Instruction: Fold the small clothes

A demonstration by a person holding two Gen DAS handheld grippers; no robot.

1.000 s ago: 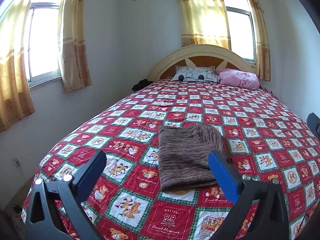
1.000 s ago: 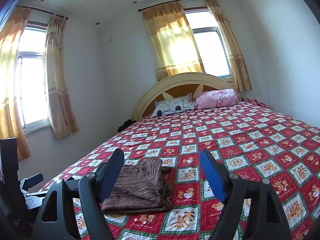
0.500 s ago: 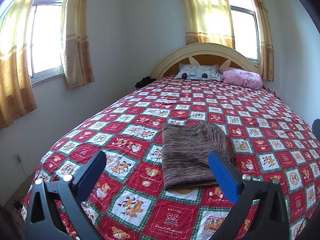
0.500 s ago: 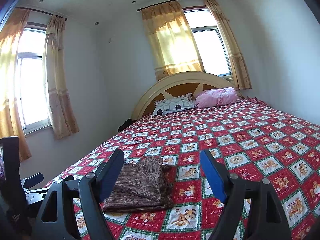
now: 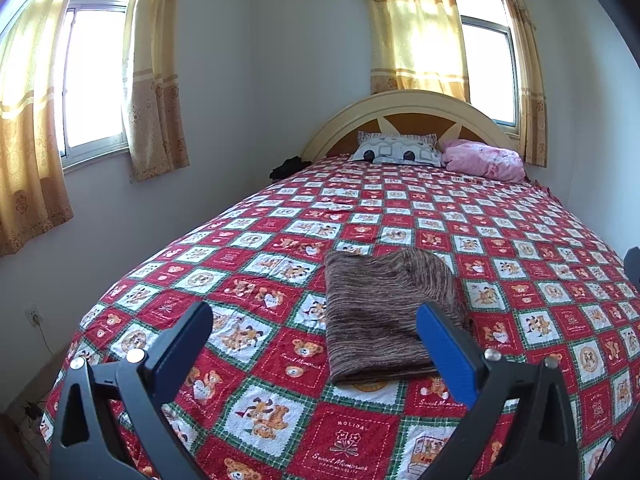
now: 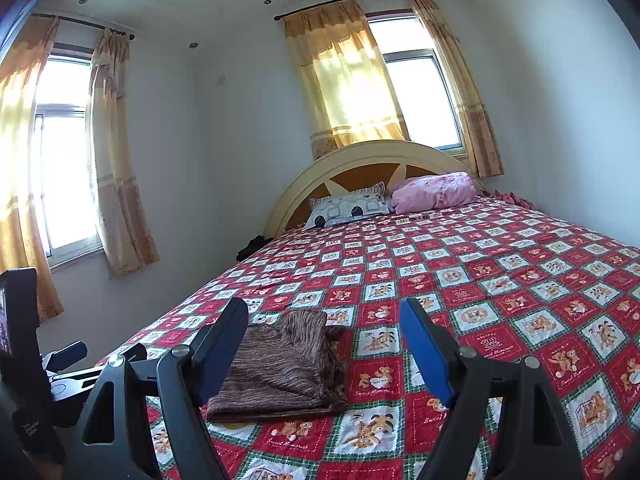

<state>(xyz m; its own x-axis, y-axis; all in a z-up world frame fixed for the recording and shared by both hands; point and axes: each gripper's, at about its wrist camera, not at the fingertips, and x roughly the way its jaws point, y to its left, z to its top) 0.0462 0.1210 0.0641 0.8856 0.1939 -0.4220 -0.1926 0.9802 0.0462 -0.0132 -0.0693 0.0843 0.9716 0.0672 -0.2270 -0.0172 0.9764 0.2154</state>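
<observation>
A brown striped garment (image 5: pixel 380 312) lies folded into a neat rectangle on the red patchwork bedspread (image 5: pixel 280 264), near the foot of the bed. My left gripper (image 5: pixel 316 320) hovers above the bed short of it, open and holding nothing. In the right wrist view the same folded garment (image 6: pixel 284 368) lies low and left of centre. My right gripper (image 6: pixel 324 320) is held back from the cloth, jaws wide open and empty. The left gripper's body (image 6: pixel 60 368) shows at that view's left edge.
Two pillows, a patterned one (image 5: pixel 396 150) and a pink one (image 5: pixel 484 160), rest against the curved headboard (image 5: pixel 404 104). A dark bundle (image 5: pixel 288 166) sits at the bed's far left corner. Walls with curtained windows (image 5: pixel 92 80) flank the bed.
The left wrist view has shifted slightly, so the garment and bed sit a little lower and further right in it. Both grippers stay open; the garment has not moved.
</observation>
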